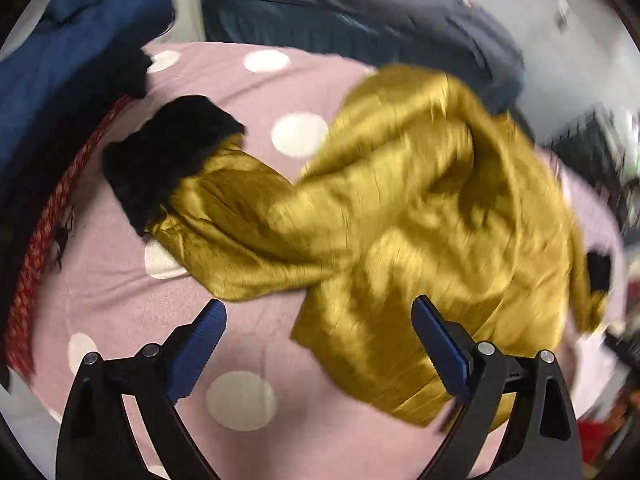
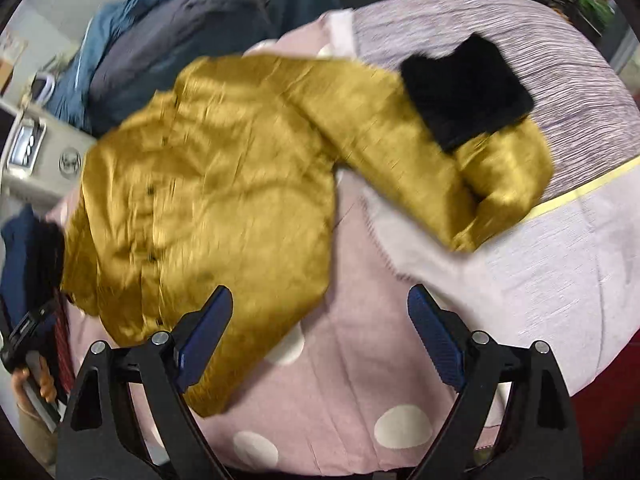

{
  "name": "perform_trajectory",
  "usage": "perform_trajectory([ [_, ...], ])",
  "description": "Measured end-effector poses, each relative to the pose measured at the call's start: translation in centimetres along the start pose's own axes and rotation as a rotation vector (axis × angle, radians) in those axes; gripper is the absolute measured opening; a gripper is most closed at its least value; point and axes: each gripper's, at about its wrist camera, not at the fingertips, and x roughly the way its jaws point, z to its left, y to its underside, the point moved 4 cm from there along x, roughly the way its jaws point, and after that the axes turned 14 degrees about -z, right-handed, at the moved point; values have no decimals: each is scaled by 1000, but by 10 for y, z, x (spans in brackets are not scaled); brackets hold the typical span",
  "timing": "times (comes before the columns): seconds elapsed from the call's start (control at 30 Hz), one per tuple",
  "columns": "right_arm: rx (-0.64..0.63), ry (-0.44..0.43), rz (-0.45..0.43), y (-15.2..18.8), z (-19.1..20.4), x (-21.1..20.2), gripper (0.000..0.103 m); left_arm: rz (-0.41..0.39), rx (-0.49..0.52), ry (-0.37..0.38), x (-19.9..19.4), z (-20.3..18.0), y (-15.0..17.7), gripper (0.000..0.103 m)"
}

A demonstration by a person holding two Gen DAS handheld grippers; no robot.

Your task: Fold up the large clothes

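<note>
Shiny mustard-gold satin jacket (image 1: 420, 216) with black fuzzy cuffs lies crumpled on a pink blanket with big white dots (image 1: 248, 344), which covers a bed. In the left wrist view one sleeve stretches out to the left and ends in a black fuzzy cuff (image 1: 168, 160). The jacket's lower edge lies between the fingers of the left gripper (image 1: 318, 312). Its blue-padded jaws are wide apart and hold nothing.

In the right wrist view the jacket (image 2: 208, 200) is spread with its row of small dark buttons showing. The other sleeve bends off to the right, and its black fuzzy cuff (image 2: 468, 92) rests on a pale lilac striped sheet (image 2: 560, 80). The right gripper (image 2: 320, 304) hovers by the jacket's near corner, jaws wide apart, holding nothing. Its left finger is over the gold cloth.

A dark blue cloth (image 1: 72, 52) is heaped at the left edge of the bed. Behind the bed lies a big grey and teal quilt (image 1: 352, 12). Both pictures are a bit blurry.
</note>
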Motion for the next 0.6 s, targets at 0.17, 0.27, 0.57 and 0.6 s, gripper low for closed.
perform_trajectory([
  [0.17,14,-8,64,36,8,10,88,60,152,95,3,-27,38,93],
  [0.27,-8,-12,88,58,13,7,88,74,221,105,11,-34,58,96],
  [0.57,-60,-3,144,91,26,3,88,132,215,76,91,-50,55,94],
  [0.6,-60,-1,141,93,28,2,88,124,224,91,93,-60,52,93],
])
